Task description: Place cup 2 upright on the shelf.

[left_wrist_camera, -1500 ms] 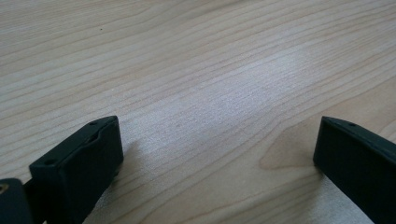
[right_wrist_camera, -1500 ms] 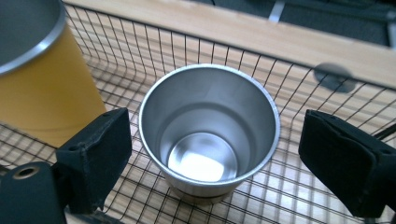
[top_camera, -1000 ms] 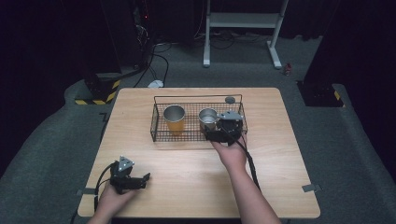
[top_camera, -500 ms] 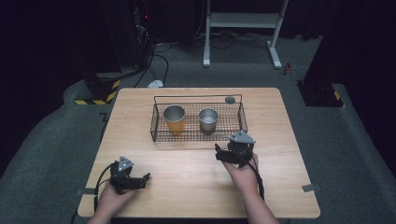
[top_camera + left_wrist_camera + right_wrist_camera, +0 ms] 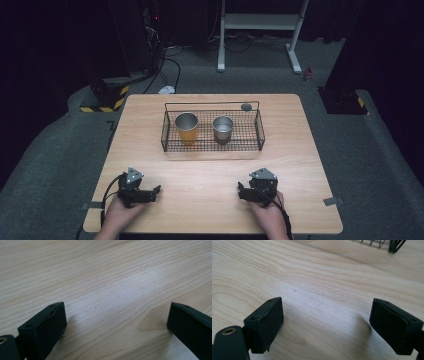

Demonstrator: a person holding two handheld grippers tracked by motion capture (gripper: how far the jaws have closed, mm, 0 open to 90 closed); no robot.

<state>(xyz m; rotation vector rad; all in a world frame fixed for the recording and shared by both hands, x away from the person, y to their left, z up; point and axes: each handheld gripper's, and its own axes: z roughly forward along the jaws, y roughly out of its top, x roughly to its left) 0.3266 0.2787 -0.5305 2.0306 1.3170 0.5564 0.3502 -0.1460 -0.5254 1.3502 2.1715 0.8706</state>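
A black wire basket [image 5: 261, 131] stands at the middle back of the wooden table [image 5: 210, 170]. Inside it an orange cup with a steel rim [image 5: 186, 127] is upright on the left and a steel cup [image 5: 223, 128] on the right. My left gripper [image 5: 156, 190] rests low on the near left of the table, open; its jaws have just been closing a little, with bare wood between them [image 5: 115, 322]. At the near right, my right gripper [image 5: 240, 193] is open just above the wood [image 5: 325, 322], well short of the basket.
A small dark disc [image 5: 246, 106] lies on the table just behind the basket's back right corner. A corner of the basket [image 5: 395, 245] shows at the top right of the right gripper view. Dark floor surrounds the table.
My right gripper has drawn back from the basket beside the steel cup to the near right of the table and come down. The left gripper has stayed where it was.
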